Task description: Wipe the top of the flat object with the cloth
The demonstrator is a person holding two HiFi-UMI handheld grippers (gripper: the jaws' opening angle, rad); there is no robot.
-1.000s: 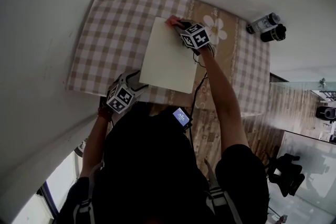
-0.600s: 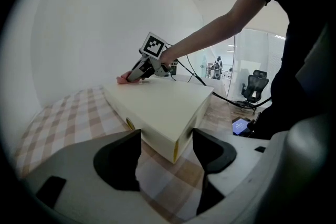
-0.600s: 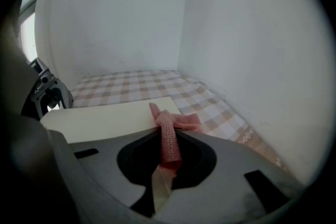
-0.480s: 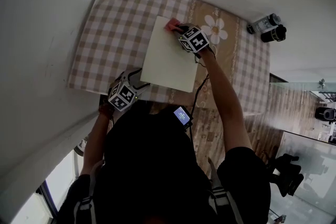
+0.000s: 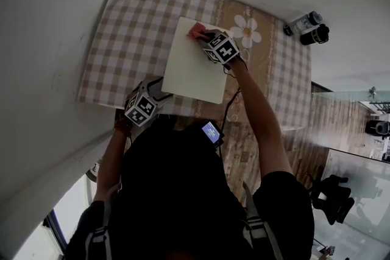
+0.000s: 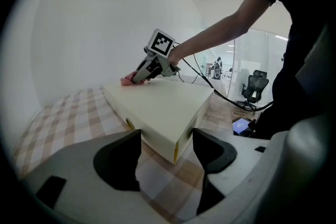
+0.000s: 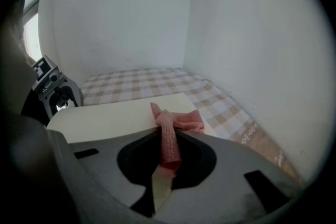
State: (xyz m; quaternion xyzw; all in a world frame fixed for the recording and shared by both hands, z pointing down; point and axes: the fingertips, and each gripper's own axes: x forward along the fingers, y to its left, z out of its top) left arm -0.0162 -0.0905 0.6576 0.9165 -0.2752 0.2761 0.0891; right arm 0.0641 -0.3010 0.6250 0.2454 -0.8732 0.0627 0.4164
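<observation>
A flat cream box (image 5: 192, 64) lies on the checked tablecloth (image 5: 134, 27). My right gripper (image 5: 204, 36) is shut on a pink cloth (image 5: 196, 31) and presses it onto the box's far edge. In the right gripper view a strip of cloth (image 7: 176, 120) runs from between the jaws (image 7: 168, 139) onto the box top (image 7: 105, 115). My left gripper (image 5: 159, 89) sits at the box's near left corner. Its jaws (image 6: 167, 136) have just been opening and straddle that corner (image 6: 163, 107) without pressing. The left gripper view also shows the right gripper (image 6: 139, 77) and the cloth (image 6: 127, 81).
White walls close in on the table's left and far sides. A clear bottle (image 5: 303, 24) and a dark jar (image 5: 315, 36) stand on the floor past the table's right end. A black cable (image 5: 228, 103) trails from the right gripper. An office chair (image 5: 332, 198) stands at lower right.
My right gripper has slid the pink cloth leftwards along the box's far edge. The left gripper has stayed at the near corner.
</observation>
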